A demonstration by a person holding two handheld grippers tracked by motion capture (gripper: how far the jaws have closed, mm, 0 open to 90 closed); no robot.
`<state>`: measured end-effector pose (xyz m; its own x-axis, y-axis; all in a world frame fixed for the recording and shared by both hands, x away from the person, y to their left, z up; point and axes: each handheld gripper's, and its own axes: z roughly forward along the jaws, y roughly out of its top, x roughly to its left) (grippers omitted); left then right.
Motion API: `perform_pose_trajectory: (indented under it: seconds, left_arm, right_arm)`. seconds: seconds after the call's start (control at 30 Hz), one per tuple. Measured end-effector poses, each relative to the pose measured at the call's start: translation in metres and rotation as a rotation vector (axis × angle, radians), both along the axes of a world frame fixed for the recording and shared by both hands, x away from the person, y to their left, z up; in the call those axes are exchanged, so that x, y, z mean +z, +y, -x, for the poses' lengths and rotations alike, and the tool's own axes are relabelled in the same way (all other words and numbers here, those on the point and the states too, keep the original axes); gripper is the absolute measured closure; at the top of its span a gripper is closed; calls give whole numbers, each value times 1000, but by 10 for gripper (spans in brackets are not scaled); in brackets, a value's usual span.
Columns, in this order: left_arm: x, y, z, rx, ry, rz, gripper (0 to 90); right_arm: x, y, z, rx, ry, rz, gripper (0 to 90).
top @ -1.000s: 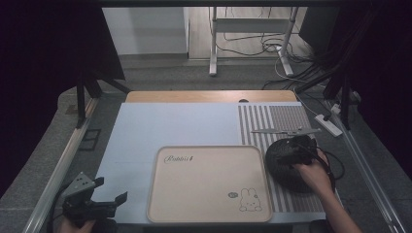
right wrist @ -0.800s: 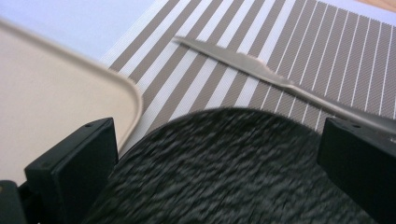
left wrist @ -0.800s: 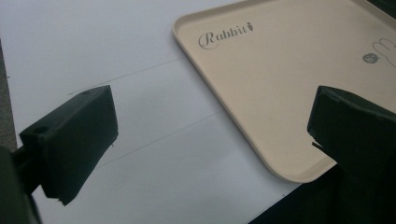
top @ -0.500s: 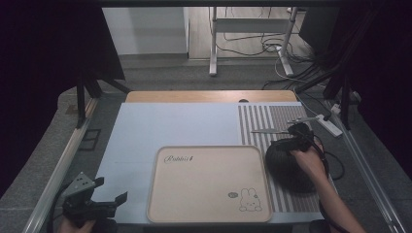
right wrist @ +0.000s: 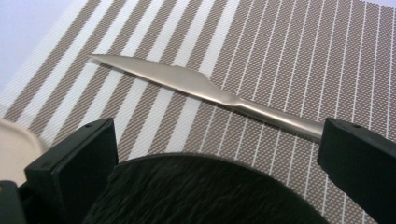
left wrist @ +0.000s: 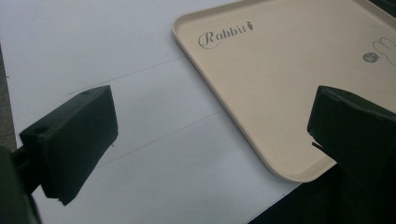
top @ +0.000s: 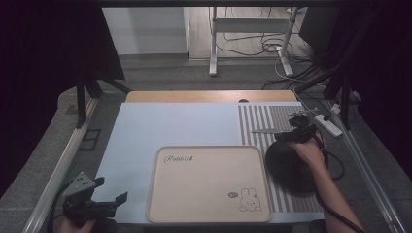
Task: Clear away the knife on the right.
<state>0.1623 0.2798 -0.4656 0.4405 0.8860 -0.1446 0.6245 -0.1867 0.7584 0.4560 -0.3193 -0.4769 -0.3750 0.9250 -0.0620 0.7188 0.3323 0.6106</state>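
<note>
A silver table knife [top: 265,130] lies on a striped placemat [top: 257,116] at the right. Just nearer than it sits a round black plate [top: 290,167]. My right gripper [top: 295,127] hovers over the plate's far rim, open, with the knife [right wrist: 210,91] lying across just beyond its jaws and the plate [right wrist: 205,196] below them; nothing is held. A beige tray [top: 209,184] printed with "Rabbit" and a bunny lies empty at the centre front. My left gripper [top: 111,190] is at the front left corner, open and empty, pointed at the tray's near corner [left wrist: 289,84].
A pale blue mat [top: 170,126] covers the table's left and middle. A white power strip [top: 326,124] and cables lie off the right edge. A wooden strip [top: 209,96] marks the far edge. Metal rails run down both sides.
My right gripper has moved away from me across the black plate, closer to the knife. The left gripper has stayed put.
</note>
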Motion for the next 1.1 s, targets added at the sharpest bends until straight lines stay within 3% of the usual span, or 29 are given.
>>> perform_pose_trajectory:
  seconds: [0.4, 0.53, 0.6, 0.7, 0.8, 0.87, 1.1]
  left_arm:
    - [0, 0, 0, -1, 2, -1, 19]
    - [0, 0, 0, -2, 2, -3, 19]
    - [0, 0, 0, -3, 3, -5, 19]
    - [0, -1, 0, -3, 2, -7, 19]
    - [0, -1, 0, -3, 3, -6, 19]
    - [0, -1, 0, -3, 3, -6, 19]
    - [0, 0, -1, -2, 4, -3, 19]
  right_arm:
    - [-3, -5, -23, -41, 22, 20, 3]
    - [-3, -8, -25, -47, 9, 44, 95]
    - [-1, -11, -26, -47, 6, 48, 227]
    - [2, -17, -28, -35, 19, 15, 441]
    - [1, -21, -34, -20, 35, 12, 601]
    - [0, -22, -36, -21, 39, 18, 617]
    - [-4, -29, -49, -12, 62, 25, 896]
